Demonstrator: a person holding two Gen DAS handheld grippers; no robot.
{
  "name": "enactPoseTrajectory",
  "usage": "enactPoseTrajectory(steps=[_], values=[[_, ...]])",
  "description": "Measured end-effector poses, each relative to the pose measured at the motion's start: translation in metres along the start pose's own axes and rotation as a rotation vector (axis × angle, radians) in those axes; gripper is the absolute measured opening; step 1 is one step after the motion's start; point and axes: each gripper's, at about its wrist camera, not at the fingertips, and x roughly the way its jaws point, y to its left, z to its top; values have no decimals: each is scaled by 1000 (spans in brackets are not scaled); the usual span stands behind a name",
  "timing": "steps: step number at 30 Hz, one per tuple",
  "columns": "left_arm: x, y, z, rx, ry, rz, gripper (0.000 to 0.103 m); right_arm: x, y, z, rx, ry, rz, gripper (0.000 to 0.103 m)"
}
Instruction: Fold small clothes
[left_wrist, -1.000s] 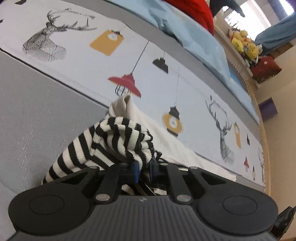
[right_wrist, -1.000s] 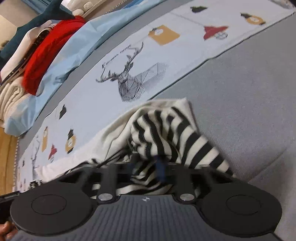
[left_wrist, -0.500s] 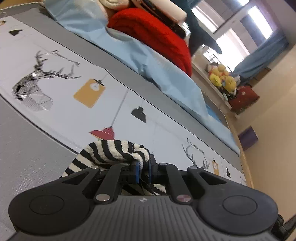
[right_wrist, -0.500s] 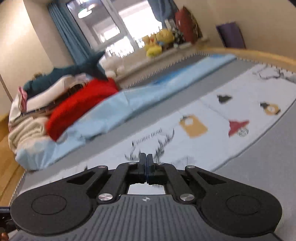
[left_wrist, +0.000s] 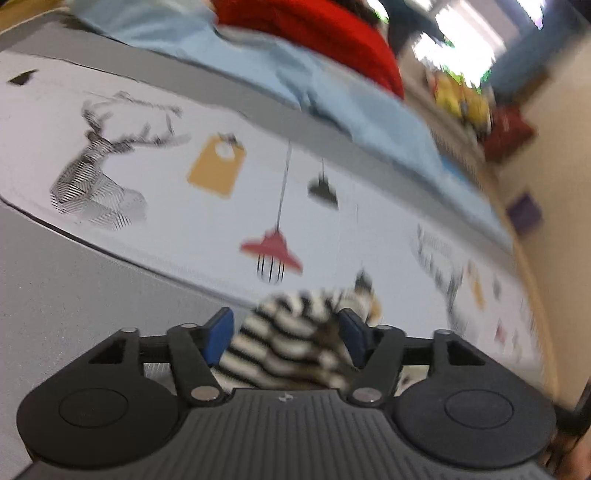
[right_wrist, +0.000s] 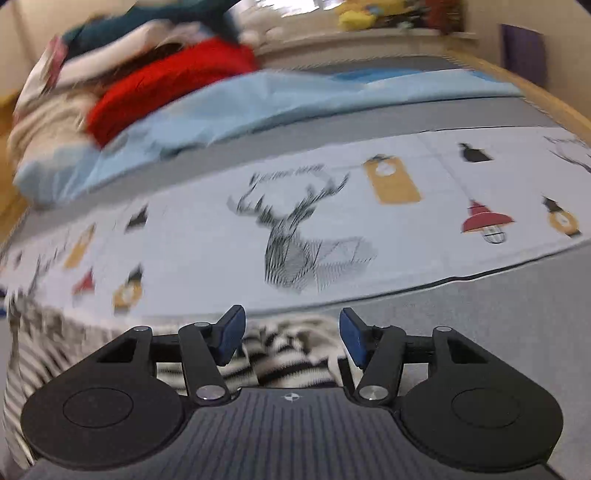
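The striped garment (left_wrist: 295, 343) lay unpinched between the opening left gripper (left_wrist: 286, 334) and right gripper (right_wrist: 290, 336); bedding lettering was blurred, unreadable.

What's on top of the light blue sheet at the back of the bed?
A bright red knit lies on the light blue sheet, with a heap of white, cream and dark teal clothes behind it. Whatever is deeper in the heap is covered and blurred.
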Motion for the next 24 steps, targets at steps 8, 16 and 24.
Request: enactPoseTrajectory(steps=[8, 16, 24], values=[[31, -20, -16, 216, 6, 144, 76, 20, 19, -22, -266, 128, -74, 57], [47, -28, -12, 303, 15, 112, 8, 13, 30, -9, -289, 33, -67, 2], [22, -40, 0, 294, -197, 140, 7, -19, 19, 23, -149, -256, -122, 1]])
